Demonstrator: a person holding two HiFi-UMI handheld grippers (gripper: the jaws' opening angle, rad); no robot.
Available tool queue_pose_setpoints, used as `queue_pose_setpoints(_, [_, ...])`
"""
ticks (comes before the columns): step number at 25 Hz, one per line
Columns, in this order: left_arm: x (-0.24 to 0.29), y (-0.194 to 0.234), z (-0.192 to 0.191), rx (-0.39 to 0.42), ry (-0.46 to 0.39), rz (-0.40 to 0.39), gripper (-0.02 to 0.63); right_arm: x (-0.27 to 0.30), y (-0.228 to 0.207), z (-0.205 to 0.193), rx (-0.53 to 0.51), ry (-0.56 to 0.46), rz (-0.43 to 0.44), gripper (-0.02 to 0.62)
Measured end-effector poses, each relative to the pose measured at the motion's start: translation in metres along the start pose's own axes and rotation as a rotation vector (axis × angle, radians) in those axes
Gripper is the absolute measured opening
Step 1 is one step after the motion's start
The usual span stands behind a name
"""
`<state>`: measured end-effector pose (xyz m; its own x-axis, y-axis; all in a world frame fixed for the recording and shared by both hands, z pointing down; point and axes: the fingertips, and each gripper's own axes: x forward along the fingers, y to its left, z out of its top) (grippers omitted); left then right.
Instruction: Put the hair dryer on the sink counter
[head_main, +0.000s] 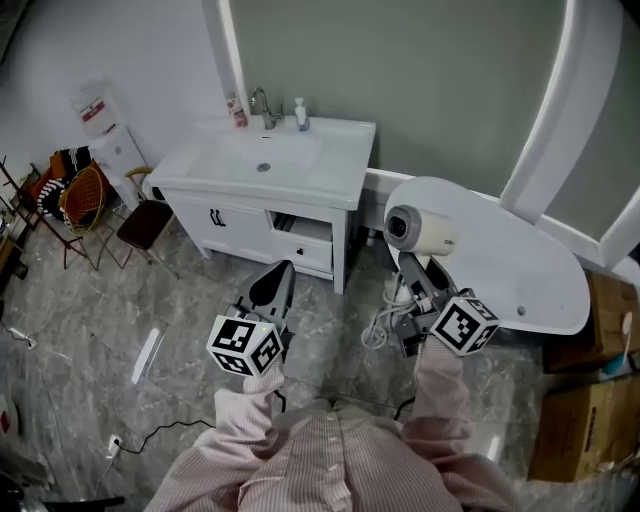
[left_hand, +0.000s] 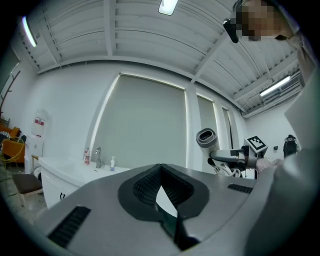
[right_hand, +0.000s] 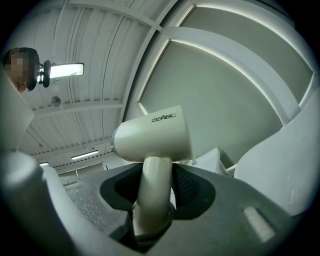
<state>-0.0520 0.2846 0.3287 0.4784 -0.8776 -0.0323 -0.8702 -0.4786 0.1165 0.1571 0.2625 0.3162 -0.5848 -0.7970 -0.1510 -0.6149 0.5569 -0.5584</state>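
Observation:
My right gripper (head_main: 415, 270) is shut on the handle of a cream hair dryer (head_main: 417, 228), holding it upright in the air over the near end of a white oval table. In the right gripper view the dryer's handle (right_hand: 155, 187) stands between both pads and its barrel (right_hand: 155, 132) points left. Its white cord (head_main: 385, 322) hangs to the floor. The left gripper (head_main: 275, 282) is shut and holds nothing, out in front of the white sink counter (head_main: 335, 170). From the left gripper view the dryer (left_hand: 206, 138) is at the right and the counter (left_hand: 65, 169) at the left.
On the counter stand a faucet (head_main: 262, 104), a small soap bottle (head_main: 301, 116) and a red bottle (head_main: 238, 110). A cabinet drawer (head_main: 305, 240) is pulled out. The oval table (head_main: 520, 270) lies right, cardboard boxes (head_main: 590, 420) beyond it, and a water dispenser (head_main: 105, 135) and chairs (head_main: 85, 200) at left.

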Motion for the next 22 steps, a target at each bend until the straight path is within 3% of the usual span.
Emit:
queue_pose_setpoints(13, [0.047,0.02,-0.017,-0.023,0.039,0.011,-0.002,0.038,-0.033,-0.001,0.01,0.041,-0.014,0.163])
queue_pose_setpoints(22, [0.109,0.07,-0.031,-0.05,0.052,0.008,-0.003,0.104,-0.076,-0.005,0.02,0.065,-0.03,0.164])
